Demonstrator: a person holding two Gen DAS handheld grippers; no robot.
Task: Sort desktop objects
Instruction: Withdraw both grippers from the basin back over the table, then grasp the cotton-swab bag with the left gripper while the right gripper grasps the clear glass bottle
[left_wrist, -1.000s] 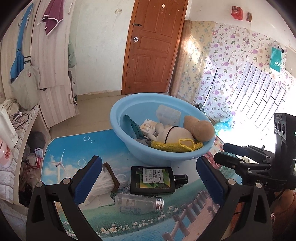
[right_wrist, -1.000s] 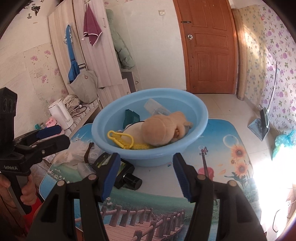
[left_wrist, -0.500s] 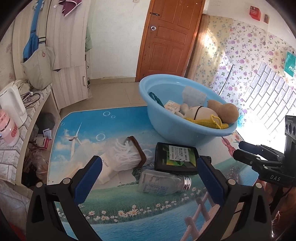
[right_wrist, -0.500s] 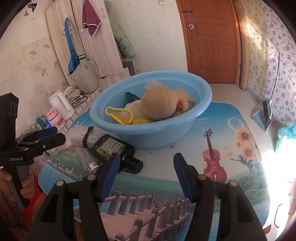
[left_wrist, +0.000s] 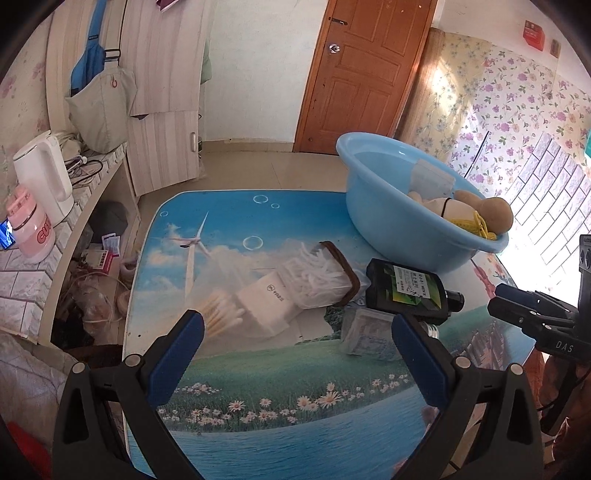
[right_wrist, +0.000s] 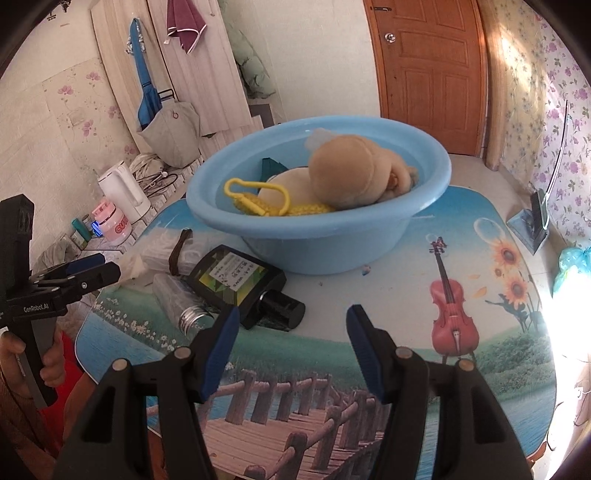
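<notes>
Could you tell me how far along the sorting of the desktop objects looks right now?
Partly done: the blue basin already holds a plush toy and a yellow knitted piece. Nothing is in hand; the left gripper and right gripper have open, empty jaws. Left on the table: black bottle, clear bottle, cotton swab packs.

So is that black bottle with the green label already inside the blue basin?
No, the black bottle lies on its side on the table, in front of the blue basin, next to a clear bottle.
</notes>
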